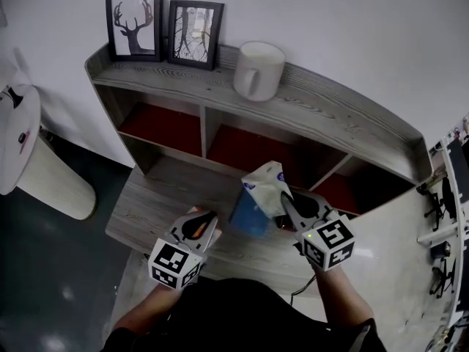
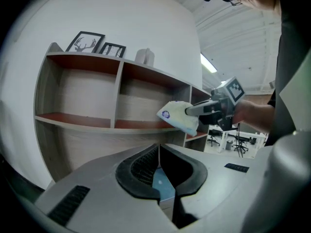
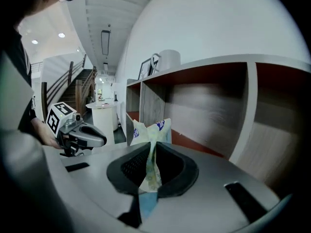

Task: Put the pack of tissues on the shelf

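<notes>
Fingers of the right gripper were squeezed almost fully together on a thin fold of wrapper at the end of the soft white-and-blue plastic pack of tissues. Pinching only that fold left the body of the pack sticking out ahead of the jaws. That probably suited pushing it into a compartment front end first.

At the lower centre of the head view, the pack hung in the air. It was above the wide bottom board of the grey wood-grain shelf unit and facing the red-lined middle compartment, but not yet inside it. The job looked about half done, with the pack lifted but not yet placed.

Lower left in that view, the left gripper sat apart from the pack. Its jaws were closed against each other with nothing between them, likely parked there to stay out of the way.

Along the top board at the upper left stood two black-framed pictures, with a white ceramic mug to their right. That space was already partly occupied, so the open compartments below seemed the easier target.
</notes>
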Action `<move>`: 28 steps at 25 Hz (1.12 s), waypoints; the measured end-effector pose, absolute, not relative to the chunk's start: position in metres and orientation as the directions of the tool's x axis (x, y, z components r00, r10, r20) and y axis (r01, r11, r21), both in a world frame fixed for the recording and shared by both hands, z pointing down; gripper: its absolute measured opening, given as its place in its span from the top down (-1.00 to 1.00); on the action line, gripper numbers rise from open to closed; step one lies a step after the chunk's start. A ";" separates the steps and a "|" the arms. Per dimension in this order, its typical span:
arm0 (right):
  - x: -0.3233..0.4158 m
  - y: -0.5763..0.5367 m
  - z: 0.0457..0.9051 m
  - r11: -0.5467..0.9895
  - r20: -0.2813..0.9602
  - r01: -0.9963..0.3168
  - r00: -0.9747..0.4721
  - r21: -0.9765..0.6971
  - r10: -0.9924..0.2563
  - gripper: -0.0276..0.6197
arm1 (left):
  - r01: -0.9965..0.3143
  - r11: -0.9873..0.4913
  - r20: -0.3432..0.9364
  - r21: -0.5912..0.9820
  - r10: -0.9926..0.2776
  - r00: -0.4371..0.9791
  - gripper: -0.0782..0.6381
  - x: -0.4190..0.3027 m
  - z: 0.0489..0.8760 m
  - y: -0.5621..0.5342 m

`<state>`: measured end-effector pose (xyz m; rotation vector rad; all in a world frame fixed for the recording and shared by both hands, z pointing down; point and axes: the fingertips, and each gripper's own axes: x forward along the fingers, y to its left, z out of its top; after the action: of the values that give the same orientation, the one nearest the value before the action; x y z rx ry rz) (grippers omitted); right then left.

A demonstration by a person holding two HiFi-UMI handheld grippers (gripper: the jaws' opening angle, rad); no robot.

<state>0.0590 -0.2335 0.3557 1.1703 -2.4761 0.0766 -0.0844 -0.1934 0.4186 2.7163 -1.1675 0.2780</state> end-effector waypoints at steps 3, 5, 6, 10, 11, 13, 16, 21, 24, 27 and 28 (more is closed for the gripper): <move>0.049 -0.257 0.342 0.641 0.351 -0.751 -0.564 0.158 -0.747 0.82 | -0.734 -0.673 0.235 0.092 -0.702 0.672 0.72 -0.089 0.421 -0.197; 0.042 -0.273 0.338 0.629 0.339 -0.757 -0.552 0.180 -0.761 0.82 | -0.741 -0.664 0.234 0.099 -0.708 0.666 0.72 -0.095 0.423 -0.200; 0.038 -0.282 0.337 0.621 0.336 -0.761 -0.544 0.188 -0.769 0.82 | -0.745 -0.659 0.234 0.102 -0.712 0.662 0.72 -0.097 0.424 -0.202; 0.025 -0.314 0.341 0.603 0.340 -0.774 -0.524 0.192 -0.781 0.82 | -0.755 -0.647 0.232 0.110 -0.722 0.652 0.72 -0.106 0.424 -0.208; 0.022 -0.320 0.342 0.601 0.343 -0.776 -0.521 0.190 -0.782 0.82 | -0.756 -0.645 0.232 0.111 -0.723 0.651 0.72 -0.108 0.424 -0.209; 0.019 -0.331 0.344 0.595 0.348 -0.781 -0.513 0.192 -0.785 0.82 | -0.756 -0.645 0.233 0.113 -0.723 0.651 0.72 -0.110 0.425 -0.211; 0.015 -0.342 0.349 0.589 0.361 -0.786 -0.502 0.189 -0.786 0.82 | -0.754 -0.646 0.234 0.117 -0.720 0.653 0.72 -0.112 0.427 -0.213; 0.010 -0.353 0.351 0.584 0.355 -0.792 -0.502 0.177 -0.788 0.82 | -0.748 -0.653 0.232 0.123 -0.714 0.661 0.72 -0.108 0.428 -0.214; 0.009 -0.357 0.349 0.575 0.332 -0.798 -0.501 0.180 -0.800 0.79 | -0.745 -0.655 0.231 0.123 -0.712 0.664 0.72 -0.106 0.429 -0.213; 0.009 -0.354 0.339 0.565 0.288 -0.803 -0.505 0.188 -0.814 0.68 | -0.746 -0.655 0.227 0.119 -0.713 0.663 0.72 -0.104 0.427 -0.210; 0.010 -0.352 0.334 0.565 0.272 -0.803 -0.509 0.190 -0.816 0.68 | -0.747 -0.654 0.226 0.116 -0.715 0.661 0.72 -0.104 0.426 -0.209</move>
<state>0.0098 -0.3516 0.3343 1.3265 -2.4713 -0.0562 -0.1040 -0.2089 0.4261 2.6778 -1.1930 0.2377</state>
